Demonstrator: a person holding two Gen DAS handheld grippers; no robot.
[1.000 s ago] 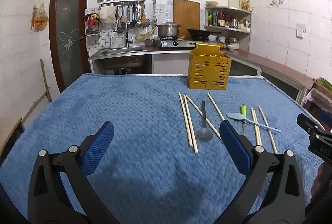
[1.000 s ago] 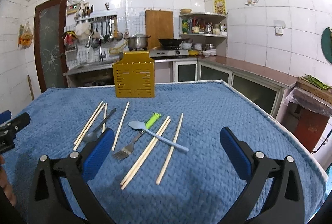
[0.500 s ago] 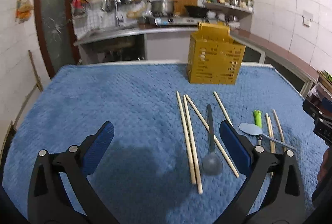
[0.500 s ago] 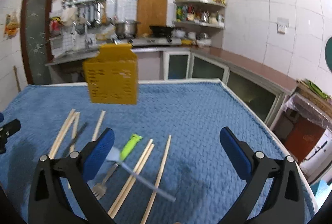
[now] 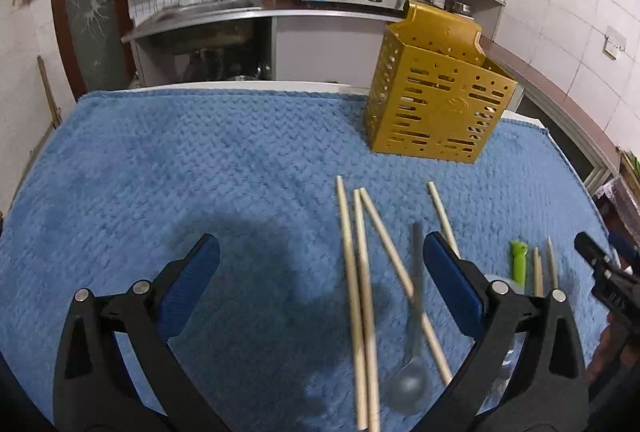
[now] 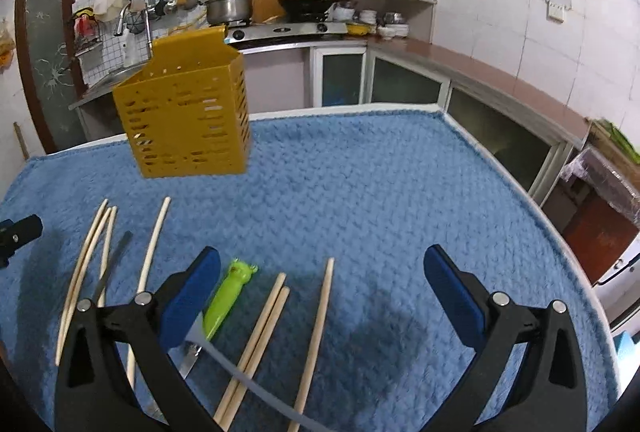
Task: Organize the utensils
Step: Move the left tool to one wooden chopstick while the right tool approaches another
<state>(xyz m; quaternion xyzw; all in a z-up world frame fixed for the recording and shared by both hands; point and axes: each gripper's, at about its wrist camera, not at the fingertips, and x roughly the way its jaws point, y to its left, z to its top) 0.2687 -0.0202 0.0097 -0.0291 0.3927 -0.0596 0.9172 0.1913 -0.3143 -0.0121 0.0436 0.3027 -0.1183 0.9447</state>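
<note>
Left wrist view: the left gripper (image 5: 320, 280) hung jaws spread and empty over the blue towel (image 5: 200, 159), above chopsticks (image 5: 356, 272) and a grey spoon (image 5: 408, 384); judged the first pick-up approach.

Right wrist view: the right gripper (image 6: 320, 284), spread and empty, hung over more chopsticks (image 6: 316, 328) and a green-handled fork (image 6: 228, 296). Next calls for lowering, pinching one, carrying it to the yellow holder (image 6: 184, 115). Tiled kitchen behind.

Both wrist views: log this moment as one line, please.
left tool open, empty | right tool open, empty | wooden chopsticks, grey metal spoon loose on blue towel | yellow slotted plastic utensil holder upright
</note>
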